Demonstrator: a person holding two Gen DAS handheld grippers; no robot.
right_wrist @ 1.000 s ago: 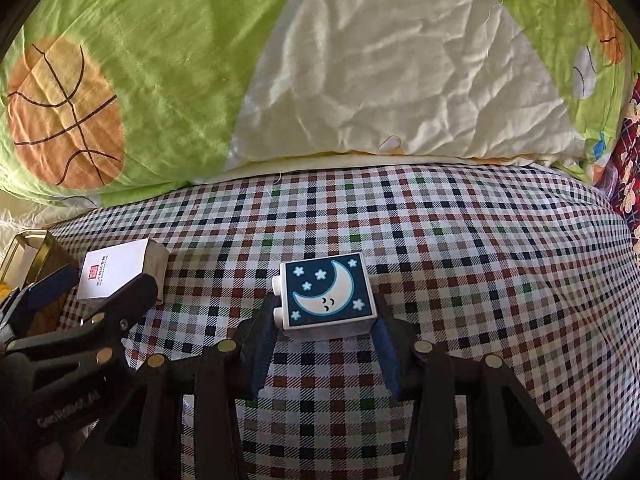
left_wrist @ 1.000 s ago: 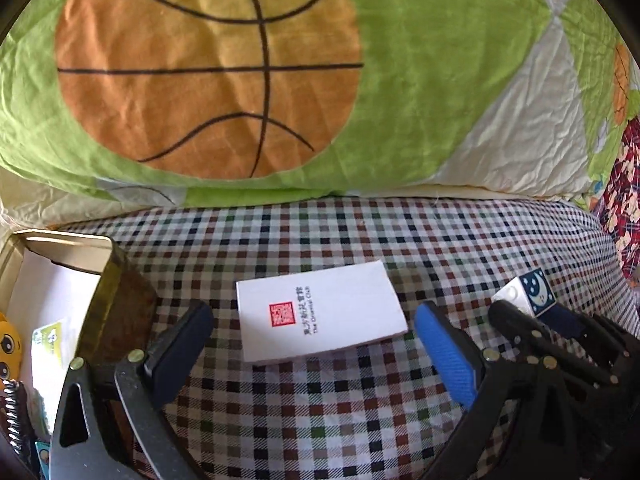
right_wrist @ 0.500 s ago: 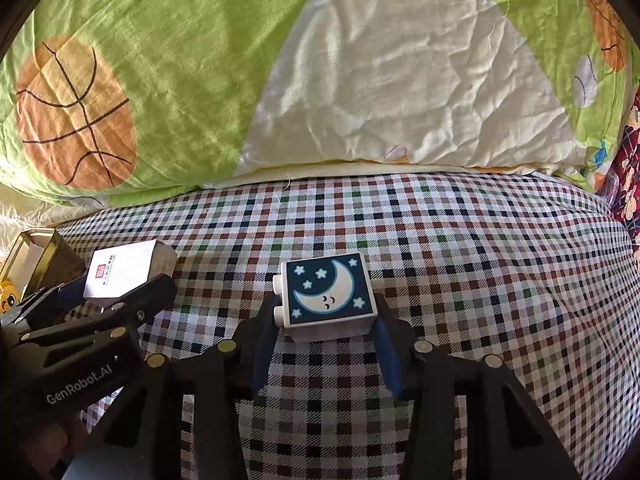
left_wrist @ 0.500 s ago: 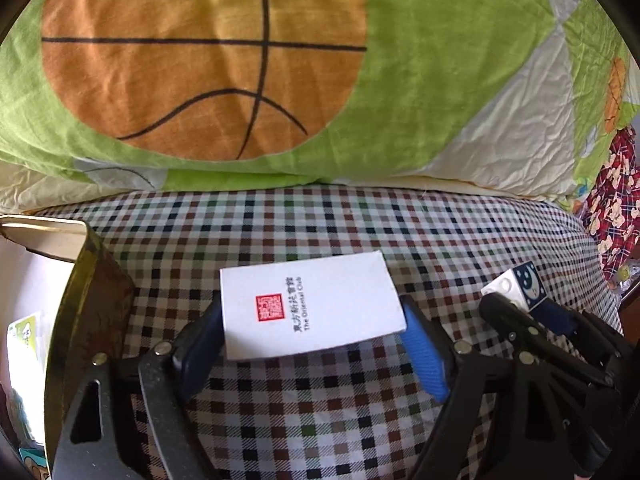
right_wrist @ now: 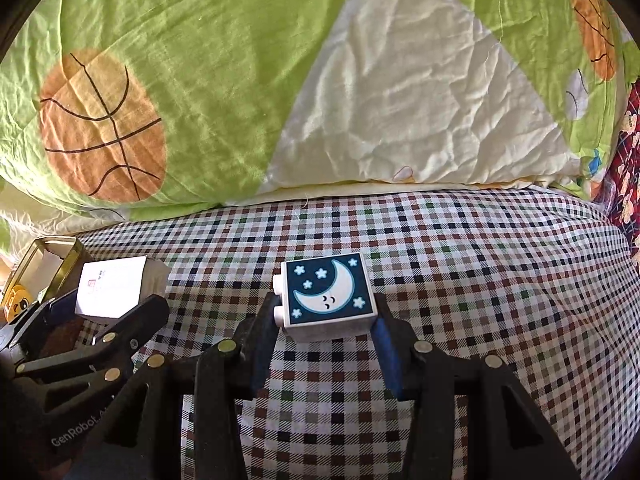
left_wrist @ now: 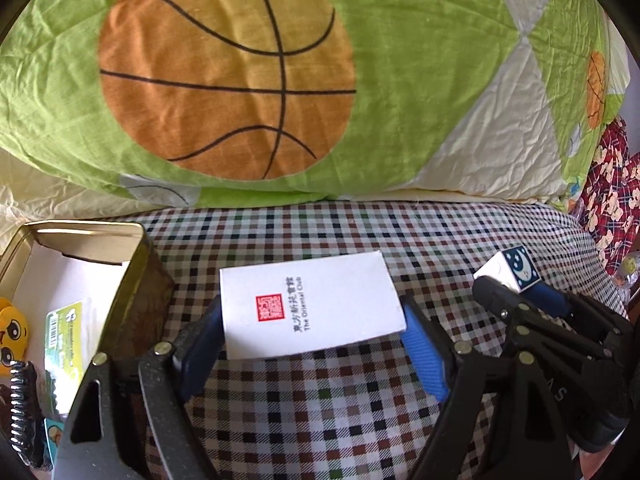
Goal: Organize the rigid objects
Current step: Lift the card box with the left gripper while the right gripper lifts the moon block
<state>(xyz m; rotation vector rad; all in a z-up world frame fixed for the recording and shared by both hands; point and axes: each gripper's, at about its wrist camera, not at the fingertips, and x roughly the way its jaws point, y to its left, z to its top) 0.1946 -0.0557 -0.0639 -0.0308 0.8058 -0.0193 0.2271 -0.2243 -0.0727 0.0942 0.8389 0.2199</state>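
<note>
A white box with a red seal [left_wrist: 310, 304] hangs just above the checked sheet, and my left gripper [left_wrist: 312, 320] is shut on its two short sides with its blue pads. The same white box [right_wrist: 112, 288] shows at the left of the right wrist view. My right gripper [right_wrist: 325, 312] is shut on a white block with a dark blue moon face [right_wrist: 328, 296]. That moon block [left_wrist: 516, 270] appears at the right edge of the left wrist view. An open gold tin [left_wrist: 136, 280] stands directly left of the white box.
Inside the tin lie a yellow toy [left_wrist: 10, 336], a green-labelled packet [left_wrist: 64, 332] and a wire spiral [left_wrist: 20, 400]. A thick green quilt with basketball prints [left_wrist: 224, 80] walls off the back. Red patterned fabric [left_wrist: 608, 208] lies at the far right.
My left gripper went from open around the white box to shut on it, then raised it a little off the sheet. The right gripper kept its hold on the moon block.
</note>
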